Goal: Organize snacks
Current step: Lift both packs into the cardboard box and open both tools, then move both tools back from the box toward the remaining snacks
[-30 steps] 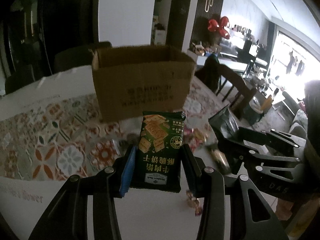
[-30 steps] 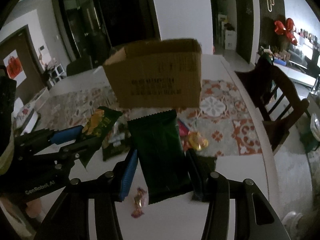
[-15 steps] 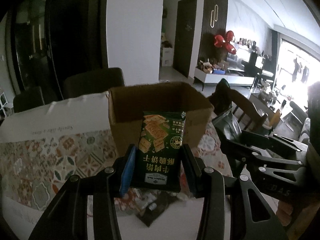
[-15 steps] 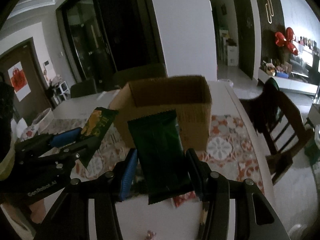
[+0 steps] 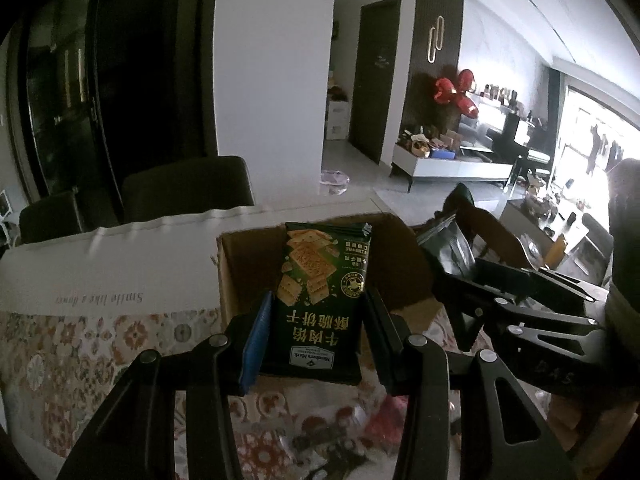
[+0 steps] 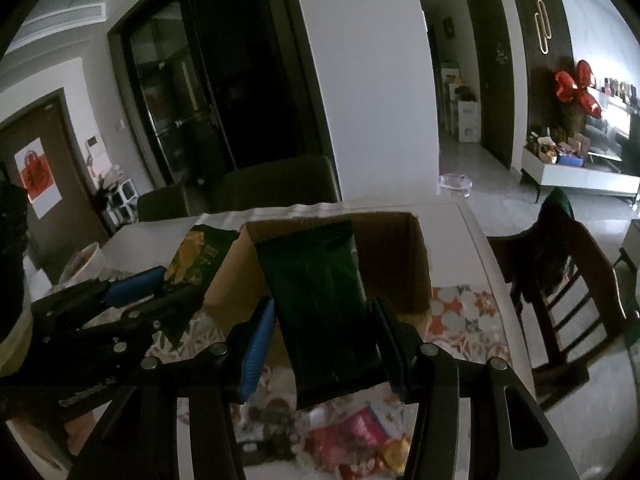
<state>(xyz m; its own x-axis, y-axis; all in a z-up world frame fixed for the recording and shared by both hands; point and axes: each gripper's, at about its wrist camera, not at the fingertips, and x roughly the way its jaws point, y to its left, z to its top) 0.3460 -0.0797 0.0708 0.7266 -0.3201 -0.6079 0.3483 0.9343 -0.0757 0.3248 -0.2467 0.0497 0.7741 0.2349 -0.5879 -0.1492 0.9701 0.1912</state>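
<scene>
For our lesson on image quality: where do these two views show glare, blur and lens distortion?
Left wrist view: window blown out at right, cracker packet sharp, loose snacks below blurred. Right wrist view: dim, green packet nearly featureless, pillar bowed by the fisheye.

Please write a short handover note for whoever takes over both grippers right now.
Left gripper: shut on a green cracker packet, printed face up.
Right gripper: shut on a plain dark green packet.
Both packets are held up in front of the open cardboard box on the table; neither is in it yet.
Left to do: drop both in, then gather the loose sweets and wrappers lying on the patterned cloth below the grippers.
</scene>
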